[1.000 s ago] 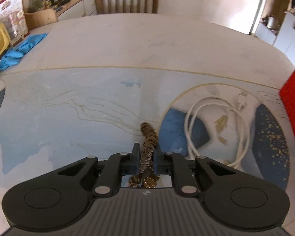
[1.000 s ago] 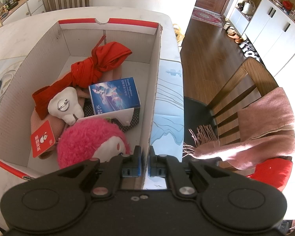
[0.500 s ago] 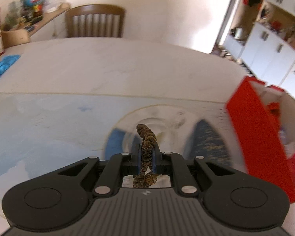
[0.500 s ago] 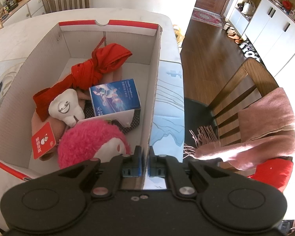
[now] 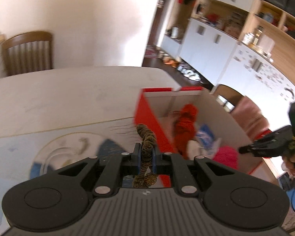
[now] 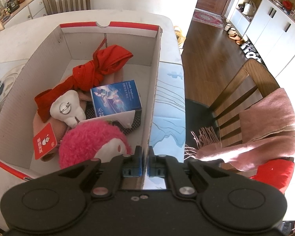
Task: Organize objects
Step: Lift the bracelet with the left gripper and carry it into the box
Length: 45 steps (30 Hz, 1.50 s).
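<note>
Left view: left tool (image 5: 147,155) clamped on brown scrunchie (image 5: 145,147), lifted over table (image 5: 59,98), near box (image 5: 147,116).
Step tip: clear red wall, drop inside.
Right view: right tool (image 6: 145,162) pinches box's right wall; toys, red cloth (image 6: 96,68) inside.
Room: dining area, chairs, wood floor.

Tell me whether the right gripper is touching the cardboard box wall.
Touching. The right wrist view shows the right gripper shut on the cardboard box's right wall, whose edge runs straight between both blue pads.
</note>
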Available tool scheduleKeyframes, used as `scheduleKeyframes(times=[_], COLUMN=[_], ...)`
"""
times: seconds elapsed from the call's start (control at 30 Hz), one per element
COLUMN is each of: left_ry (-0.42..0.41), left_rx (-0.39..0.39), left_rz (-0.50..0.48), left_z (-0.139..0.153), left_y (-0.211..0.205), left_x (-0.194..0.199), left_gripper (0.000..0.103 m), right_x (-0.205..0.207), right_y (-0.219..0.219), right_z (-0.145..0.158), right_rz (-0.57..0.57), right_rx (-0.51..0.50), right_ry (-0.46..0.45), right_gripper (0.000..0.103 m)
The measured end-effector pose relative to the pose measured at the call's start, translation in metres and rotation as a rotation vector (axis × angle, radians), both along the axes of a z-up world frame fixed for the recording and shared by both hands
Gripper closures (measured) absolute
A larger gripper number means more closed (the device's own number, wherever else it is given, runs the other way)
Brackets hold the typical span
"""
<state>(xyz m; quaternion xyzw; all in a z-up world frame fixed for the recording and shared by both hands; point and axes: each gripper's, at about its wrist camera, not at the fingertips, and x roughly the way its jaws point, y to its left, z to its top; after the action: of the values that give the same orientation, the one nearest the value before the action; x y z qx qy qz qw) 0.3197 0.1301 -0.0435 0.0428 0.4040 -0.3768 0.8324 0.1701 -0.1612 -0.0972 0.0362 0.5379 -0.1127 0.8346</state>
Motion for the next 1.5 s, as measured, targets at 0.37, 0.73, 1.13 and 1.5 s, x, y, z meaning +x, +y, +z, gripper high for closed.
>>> scheduleKeyframes(times=[0.37, 0.73, 1.13, 1.5], left_ry=[-0.008, -0.004, 0.024, 0.099], left_rx=[0.021, 0.090, 0.154, 0.210], left_rz=[-0.160, -0.321, -0.389, -0.364], left_z=[0.006, -0.012, -0.043, -0.073], left_y=[-0.066, -0.146, -0.200, -0.211], left_x=[-0.017, -0.024, -0.017, 0.000], left_gripper=[0.094, 0.094, 0.094, 0.094], right_x=[-0.001, -0.002, -0.003, -0.003], right_y=[-0.001, -0.001, -0.005, -0.007], right_z=[0.000, 0.000, -0.001, -0.002], right_rz=[0.000, 0.004, 0.000, -0.002], right_rx=[0.008, 0.008, 0.024, 0.034], right_ry=[-0.008, -0.012, -0.016, -0.020], right_gripper=[0.099, 0.099, 0.099, 0.099])
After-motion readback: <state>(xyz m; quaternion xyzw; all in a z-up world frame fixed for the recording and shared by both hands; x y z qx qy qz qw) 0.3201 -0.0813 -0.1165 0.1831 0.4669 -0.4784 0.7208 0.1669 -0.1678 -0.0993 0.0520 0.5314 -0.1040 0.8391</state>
